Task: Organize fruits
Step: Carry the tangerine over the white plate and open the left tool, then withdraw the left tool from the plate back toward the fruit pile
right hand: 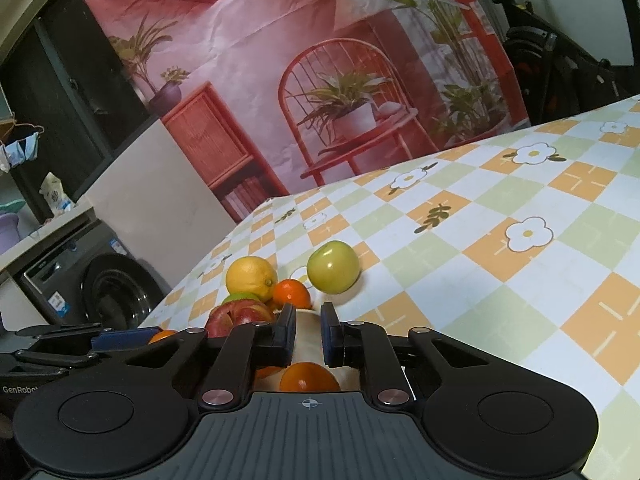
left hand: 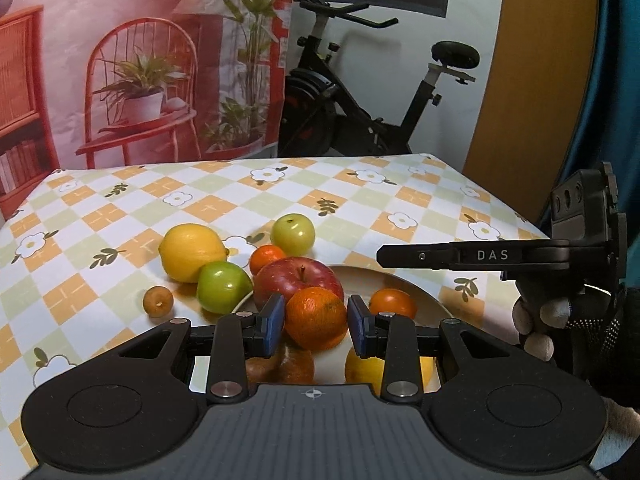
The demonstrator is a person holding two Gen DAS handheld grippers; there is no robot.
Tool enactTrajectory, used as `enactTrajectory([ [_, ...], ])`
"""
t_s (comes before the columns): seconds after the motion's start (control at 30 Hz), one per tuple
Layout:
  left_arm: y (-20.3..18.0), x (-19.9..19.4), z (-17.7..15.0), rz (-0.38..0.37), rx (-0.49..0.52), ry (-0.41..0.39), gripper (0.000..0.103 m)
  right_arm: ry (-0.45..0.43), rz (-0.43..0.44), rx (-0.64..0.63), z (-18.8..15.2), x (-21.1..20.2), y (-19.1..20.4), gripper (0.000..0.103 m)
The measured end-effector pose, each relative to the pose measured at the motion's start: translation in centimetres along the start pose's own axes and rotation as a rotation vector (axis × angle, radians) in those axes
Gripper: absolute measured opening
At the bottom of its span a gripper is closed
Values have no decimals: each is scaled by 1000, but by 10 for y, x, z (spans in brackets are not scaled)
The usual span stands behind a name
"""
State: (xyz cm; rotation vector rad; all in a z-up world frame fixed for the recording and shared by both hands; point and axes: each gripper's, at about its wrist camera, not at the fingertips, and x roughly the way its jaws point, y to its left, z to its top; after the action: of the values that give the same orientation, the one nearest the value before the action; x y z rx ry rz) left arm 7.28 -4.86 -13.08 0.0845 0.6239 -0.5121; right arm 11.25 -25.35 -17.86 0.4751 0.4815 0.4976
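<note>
The checked tablecloth [left hand: 360, 208] with white flowers covers the table in front of you, and the cream plate [left hand: 404, 284] sits on it near your grippers. On the plate lie a red apple [left hand: 298, 278], a small orange [left hand: 394, 304] to its right, and the orange [left hand: 316, 318] that your left gripper [left hand: 316, 322] is pinching: its blue pads [left hand: 274, 322] sit against both sides of the fruit, jaws only narrowly apart. Off the plate, to the left, you have a lemon [left hand: 192, 252], a green apple [left hand: 222, 286] touching it, a paler green apple [left hand: 293, 234] farther back, a tangerine [left hand: 267, 258] behind the red apple, and a small brown fruit [left hand: 158, 301] lying alone.

Your right gripper [right hand: 308, 334] hangs over the plate's edge with its jaws pressed nearly together and nothing between them; a small orange lies just below it. From the left wrist view its finger reads "DAS"; in the right wrist view the left gripper's body reads "GenRobot", cut off at the edge.
</note>
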Motion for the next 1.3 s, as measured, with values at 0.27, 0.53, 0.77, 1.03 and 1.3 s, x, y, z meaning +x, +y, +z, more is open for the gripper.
enactTrajectory([
  [0.27,-2,1,2,-8,3,15,37,-1,-17,28,-2,-1,-4,14],
  [0.53,-1,-1,2,-6,-8,8,37,7,-21,27,-4,-1,-4,15],
  [0.77,10,-6,3,39,-71,-28,38,8,-34,36,-6,-1,-8,18],
  [1.03,21,-10,4,122,-134,-62,38,5,-42,31,-9,-2,-7,18],
  [1.3,30,-11,1,163,-173,-61,38,-1,-50,41,-10,-4,-9,19],
])
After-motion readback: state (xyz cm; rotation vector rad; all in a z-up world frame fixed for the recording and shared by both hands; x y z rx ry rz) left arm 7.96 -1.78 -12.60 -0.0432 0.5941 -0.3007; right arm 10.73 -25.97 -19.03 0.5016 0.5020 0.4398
